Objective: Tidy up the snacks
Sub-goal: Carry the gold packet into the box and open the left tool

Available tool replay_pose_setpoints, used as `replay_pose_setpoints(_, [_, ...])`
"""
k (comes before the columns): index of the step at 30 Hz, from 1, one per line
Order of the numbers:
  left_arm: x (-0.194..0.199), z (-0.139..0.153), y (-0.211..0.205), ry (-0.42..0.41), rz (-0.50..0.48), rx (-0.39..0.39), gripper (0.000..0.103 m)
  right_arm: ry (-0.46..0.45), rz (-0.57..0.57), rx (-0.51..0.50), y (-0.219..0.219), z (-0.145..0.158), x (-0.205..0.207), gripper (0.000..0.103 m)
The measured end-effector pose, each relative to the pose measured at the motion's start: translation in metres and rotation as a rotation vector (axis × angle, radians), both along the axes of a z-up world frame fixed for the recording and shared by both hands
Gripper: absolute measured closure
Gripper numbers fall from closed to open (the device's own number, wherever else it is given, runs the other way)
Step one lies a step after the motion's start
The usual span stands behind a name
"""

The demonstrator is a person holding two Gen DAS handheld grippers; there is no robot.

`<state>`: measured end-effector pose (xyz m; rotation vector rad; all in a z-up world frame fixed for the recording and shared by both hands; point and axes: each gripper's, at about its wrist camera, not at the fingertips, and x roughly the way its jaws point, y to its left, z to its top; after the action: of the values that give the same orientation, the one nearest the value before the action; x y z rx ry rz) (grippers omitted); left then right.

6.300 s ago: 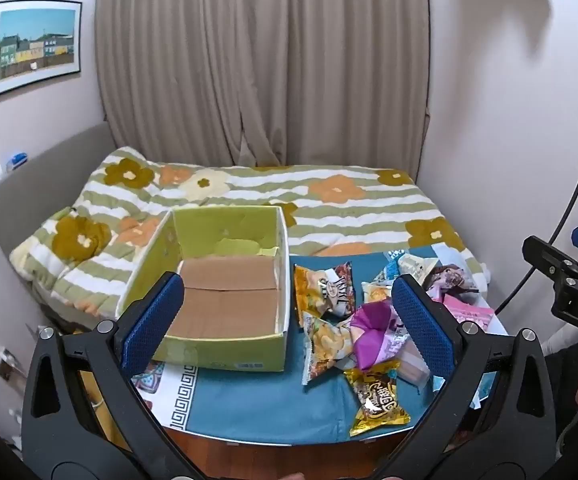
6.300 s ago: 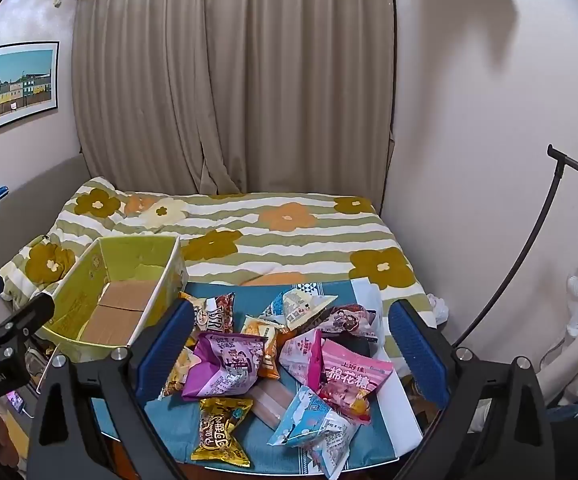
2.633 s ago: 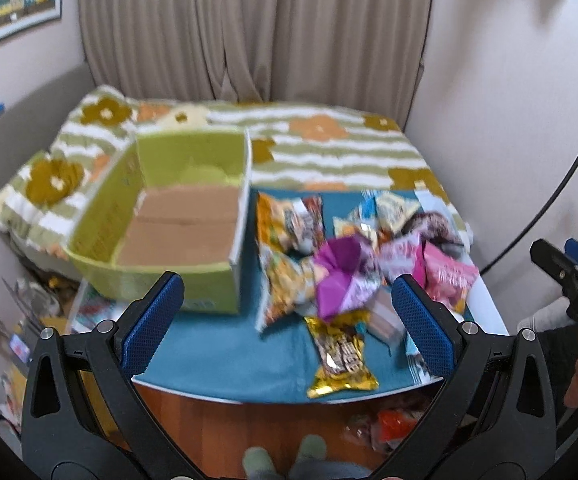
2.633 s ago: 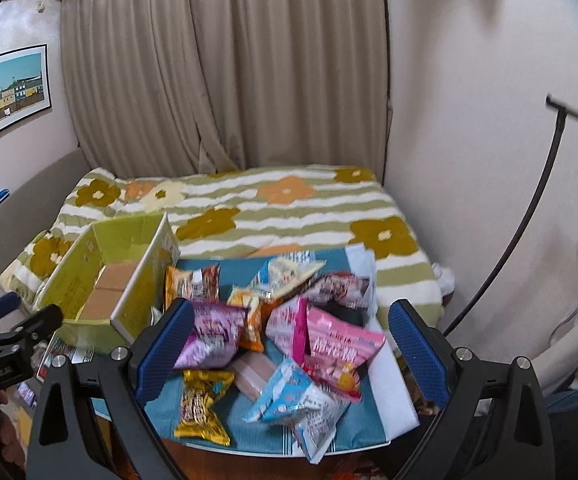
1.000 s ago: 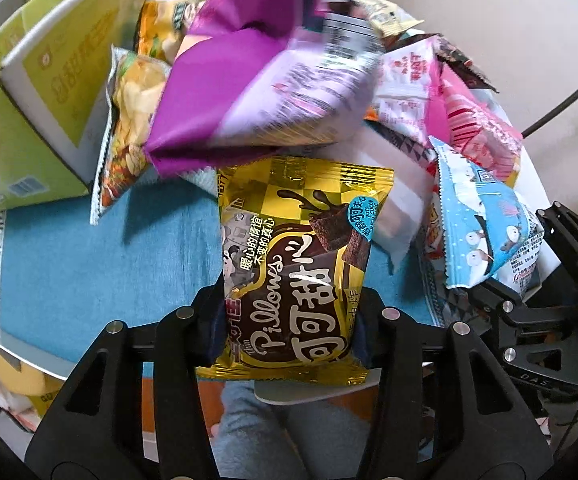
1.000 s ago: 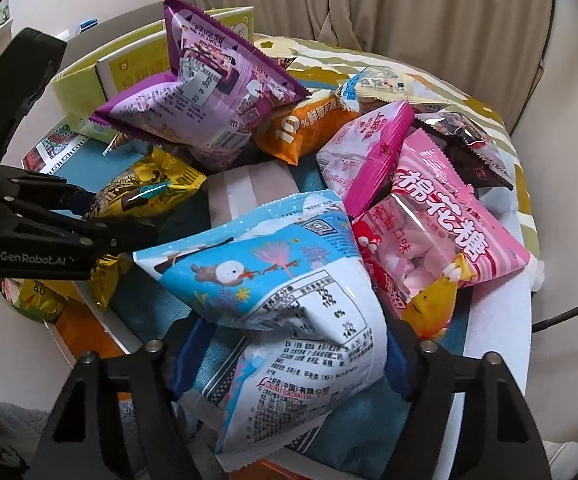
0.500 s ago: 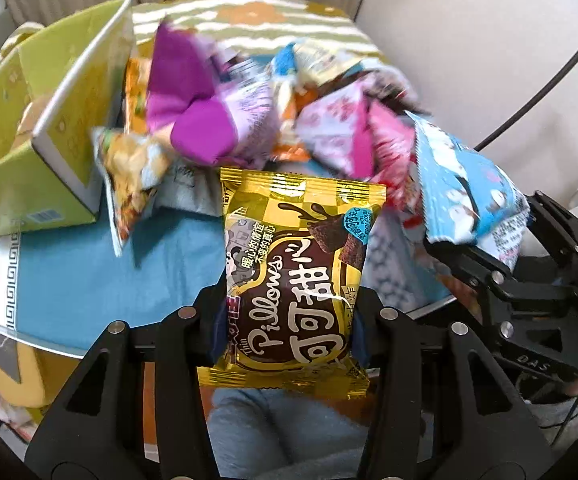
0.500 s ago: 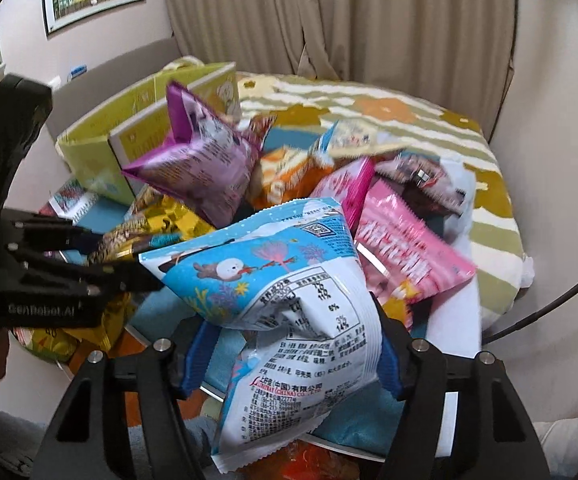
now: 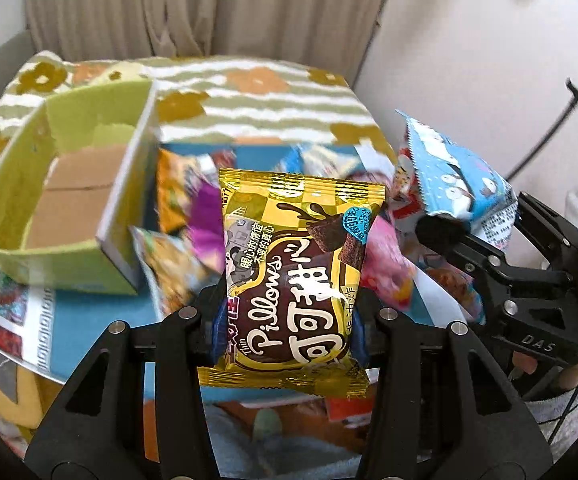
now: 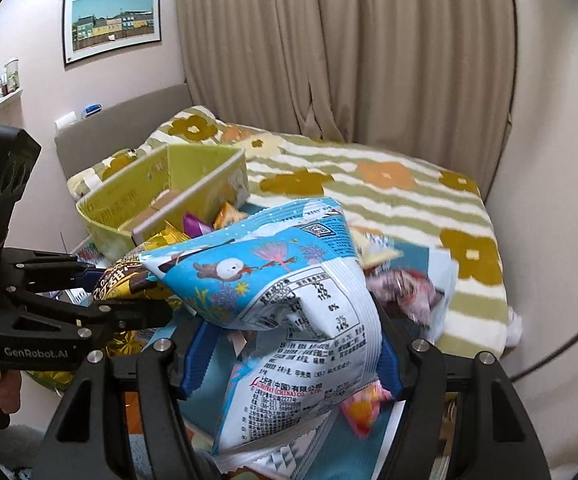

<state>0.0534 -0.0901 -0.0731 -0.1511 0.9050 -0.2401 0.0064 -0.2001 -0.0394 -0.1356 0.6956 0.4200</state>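
Behind the gold packet [image 9: 295, 276] clamped in left jaws, blurred snacks [image 9: 193, 216] half hidden, right jaws gripping blue bag [image 10: 289, 300].

Two close wrist views angled down over the shared snack-strewn table [image 9: 89, 320] and green box [image 10: 137, 196].

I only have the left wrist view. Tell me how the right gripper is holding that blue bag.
Observer: The right gripper has both blue pads pressed against the sides of the blue bag, low on the bag. Its white printed back faces that camera.
Operator: Now say where my gold packet shows from that side.
Observer: In the right wrist view the gold packet shows just left of the blue bag, below the near corner of the green box.
Operator: Report what's on the wall beyond the box.
Observer: A framed picture of a row of buildings hangs there.
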Motion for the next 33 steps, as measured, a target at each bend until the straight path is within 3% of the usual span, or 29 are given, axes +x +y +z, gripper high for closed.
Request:
replay_pose_setpoints(8, [0.045, 0.032, 0.071, -0.083, 0.094, -0.003, 0.061, -0.022, 0.050, -0.011, 0.057, 0.030, 0.051, 0.040])
replay_pose_setpoints(15, [0.106, 0.042, 0.157, -0.085, 0.142, 0.019, 0.061, -0.064, 0.064, -0.011, 0.130, 0.046, 0.111, 0.040])
replay_pose_setpoints(23, [0.196, 0.014, 0.245, -0.007, 0.154, 0.065, 0.061, 0.037, 0.047, 0.020, 0.213, 0.034, 0.189, 0.040])
replay_pose_setpoints(30, [0.264, -0.029, 0.283, 0.074, 0.103, 0.116, 0.060, 0.149, -0.026, 0.067, 0.255, 0.010, 0.236, 0.039])
replay_pose_setpoints(32, [0.275, -0.041, 0.286, 0.101, 0.087, 0.120, 0.050, 0.177, -0.053, 0.065, 0.263, 0.002, 0.246, 0.039])
replay_pose_setpoints(33, [0.279, -0.047, 0.288, 0.113, 0.087, 0.130, 0.028, 0.193, -0.065, 0.061, 0.267, -0.002, 0.250, 0.039])
